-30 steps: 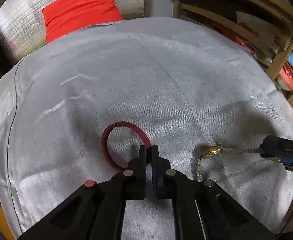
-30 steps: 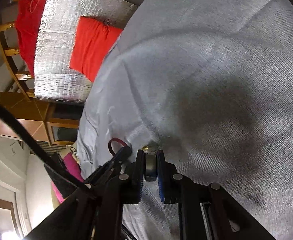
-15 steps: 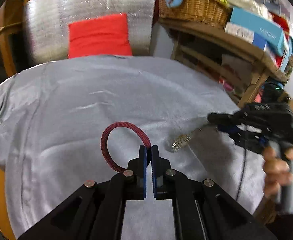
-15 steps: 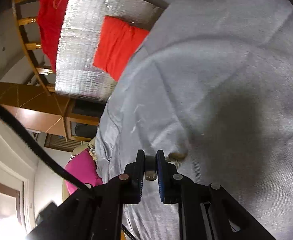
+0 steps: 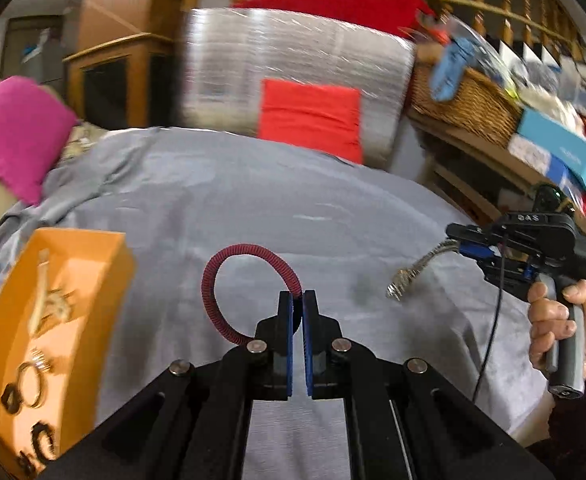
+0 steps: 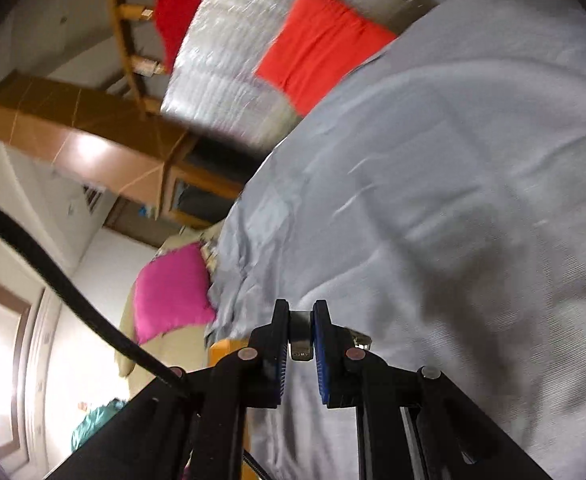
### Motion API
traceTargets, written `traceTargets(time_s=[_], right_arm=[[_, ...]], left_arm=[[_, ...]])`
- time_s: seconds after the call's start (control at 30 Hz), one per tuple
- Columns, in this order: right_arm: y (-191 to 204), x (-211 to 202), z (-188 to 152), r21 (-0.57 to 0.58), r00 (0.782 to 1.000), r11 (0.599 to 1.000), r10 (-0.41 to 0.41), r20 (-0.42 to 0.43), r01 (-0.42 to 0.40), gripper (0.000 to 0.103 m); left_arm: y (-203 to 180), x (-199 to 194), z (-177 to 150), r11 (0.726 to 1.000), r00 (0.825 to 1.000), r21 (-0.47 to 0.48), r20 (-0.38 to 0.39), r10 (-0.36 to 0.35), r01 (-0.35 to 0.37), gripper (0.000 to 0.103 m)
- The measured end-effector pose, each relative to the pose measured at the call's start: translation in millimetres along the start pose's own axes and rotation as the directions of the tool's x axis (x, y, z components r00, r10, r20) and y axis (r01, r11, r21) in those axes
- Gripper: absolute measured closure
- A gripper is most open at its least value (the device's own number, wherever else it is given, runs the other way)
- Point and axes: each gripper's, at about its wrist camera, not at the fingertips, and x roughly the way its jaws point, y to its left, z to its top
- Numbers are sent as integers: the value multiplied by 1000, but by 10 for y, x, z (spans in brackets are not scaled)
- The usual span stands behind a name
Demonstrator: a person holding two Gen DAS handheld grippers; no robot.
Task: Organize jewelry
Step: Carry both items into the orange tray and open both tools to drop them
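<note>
Maroon bracelet [image 5: 229,280]: a ribbed cord loop that I pinch by one side in my left gripper [image 5: 298,300], jaws nearly together on it; the rest of the ring stands out up and to the left of my fingertips, above the cloth.
Left gripper: held above the grey bedspread [image 5: 253,200], about its middle, pointing toward the far cushions.
Chain [image 5: 417,268]: a pale metal chain with a chunky end, hanging slantwise from my right gripper [image 5: 459,238] off to the right side of the left wrist view; its low end dangles clear of the cloth.
Right gripper, own camera: the jaws [image 6: 300,324] are narrow and clamp a small metal piece [image 6: 301,340] between the blue pads; a bit of metal also shows just right of the right finger.
Right hand [image 5: 553,328]: wrapped round the grey handle under the black body of that gripper.
Orange tray [image 5: 93,272]: sits on the bedspread at the left, well apart from the bracelet; a corner of it shows in the right wrist view under the left finger.
Tray contents: a gold chain piece [image 5: 49,300], a gold ring [image 5: 33,376] and some dark ring-shaped pieces [image 5: 43,440]; all blurred.
Pink cushion [image 5: 17,136]: beyond the tray at the far left edge.
Red cushion [image 5: 309,116]: leans on a silver quilted pad [image 5: 293,52] at the far side.
Wicker basket [image 5: 465,108]: on the wooden shelf at the right.
</note>
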Motion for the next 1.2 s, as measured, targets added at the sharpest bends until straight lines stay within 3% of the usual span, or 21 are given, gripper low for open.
traceTargets(time_s=[0.2,0.37,0.6,0.8,1.0,1.2], right_arm=[[654,468,-358,-85,994,994,68,-85,-76,90],[1301,1051,-675,-152,978,980,99,-185,-127,90],[2004,1893,-1055,-239,967,964,57,-247,-118,90],[2215,2581,-1354,-291,958,956,-42,-285,-44,90],[2290,3009,-1615,-378,938,925,-170,-303,46,90],[2256,3278,-1720,-437,914,893,-259,-311,105,90]], left_arm=[[823,-248,-81,987,995,-144,51,84,-76,99],[1493,-413,-184,955,991,-267,14,137,-128,99],[2231,-635,-432,899,980,-391,-54,192,-198,99],[2597,-694,-634,858,984,-482,-101,144,-175,99],[2477,-541,-650,878,991,-472,-129,18,-78,99],[2369,-217,-718,878,967,-474,-249,-61,-67,99]])
